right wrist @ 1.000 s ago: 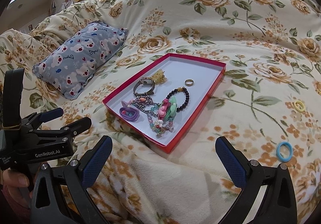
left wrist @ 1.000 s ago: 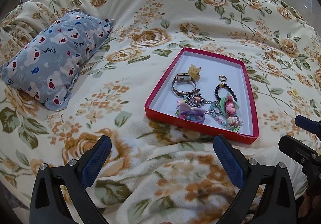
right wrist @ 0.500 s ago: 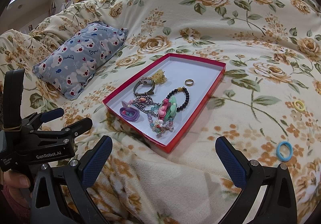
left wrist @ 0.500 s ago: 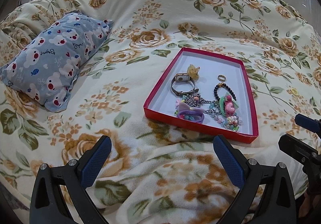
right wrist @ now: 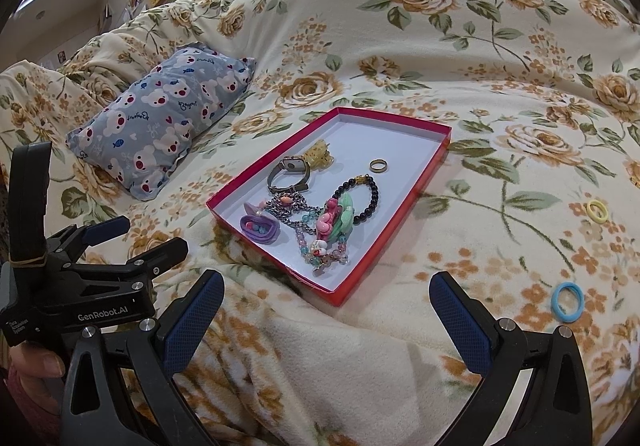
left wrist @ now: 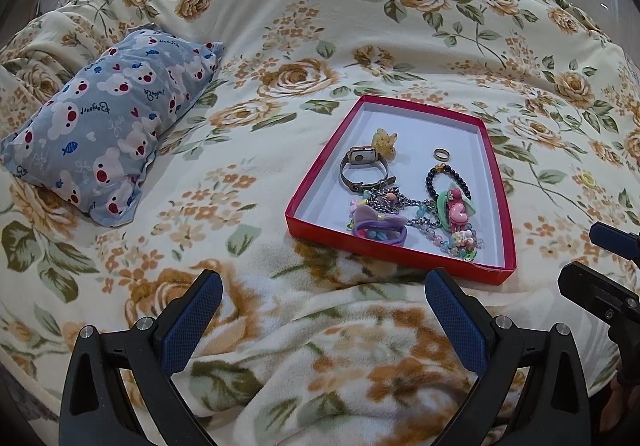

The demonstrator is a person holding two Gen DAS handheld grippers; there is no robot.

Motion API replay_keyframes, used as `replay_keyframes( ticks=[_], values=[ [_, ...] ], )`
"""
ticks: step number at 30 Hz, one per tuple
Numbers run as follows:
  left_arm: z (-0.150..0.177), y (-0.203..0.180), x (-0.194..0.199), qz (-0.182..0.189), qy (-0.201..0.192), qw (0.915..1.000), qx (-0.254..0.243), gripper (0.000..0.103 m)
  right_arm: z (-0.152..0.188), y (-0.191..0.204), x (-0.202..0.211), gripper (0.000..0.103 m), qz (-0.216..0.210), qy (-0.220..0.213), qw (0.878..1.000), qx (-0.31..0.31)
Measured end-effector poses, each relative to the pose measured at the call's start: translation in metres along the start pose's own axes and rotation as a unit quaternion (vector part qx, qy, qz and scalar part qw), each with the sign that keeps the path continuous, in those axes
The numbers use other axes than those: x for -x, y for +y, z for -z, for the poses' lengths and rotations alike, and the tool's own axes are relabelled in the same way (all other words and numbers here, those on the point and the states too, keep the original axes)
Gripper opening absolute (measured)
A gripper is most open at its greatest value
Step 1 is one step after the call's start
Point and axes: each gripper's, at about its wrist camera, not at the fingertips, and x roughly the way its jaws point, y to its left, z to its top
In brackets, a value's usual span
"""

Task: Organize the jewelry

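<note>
A bed covered by a cream floral blanket (left wrist: 280,46) fills both views. Both pairs of tongs hover low over its near edge, spread wide and holding nothing: the left tongs (left wrist: 320,316) and the right tongs (right wrist: 326,320). Just ahead, between them, lies a shallow red tray (right wrist: 362,288) with a white floor. Its far half is mostly bare. Its near half is crowded: a watch (left wrist: 362,166) beside a yellow charm (left wrist: 384,144), a small ring (left wrist: 441,154) lying apart, a dark bead bracelet (right wrist: 370,194), and a tangle of chain, a purple bow (left wrist: 378,228) and a pink and green clip (left wrist: 454,208). Beyond the right tongs, on open blanket, lie a blue hair tie (right wrist: 567,302) and, farther off, a yellow hair tie (right wrist: 597,211). Ahead and left of the left tongs rests a blue bear-print pillow (left wrist: 108,126).
</note>
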Motion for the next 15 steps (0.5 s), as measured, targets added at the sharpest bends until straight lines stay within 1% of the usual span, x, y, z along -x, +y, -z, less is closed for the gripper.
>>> replay_keyframes(
  ticks=[15],
  values=[
    [-0.0028, 0.0015, -0.0059, 0.005, 0.003, 1.0000, 0.000, 0.102, -0.0021, 0.0018, -0.0009, 0.103, 0.001, 0.001, 1.000, -0.004]
  ],
)
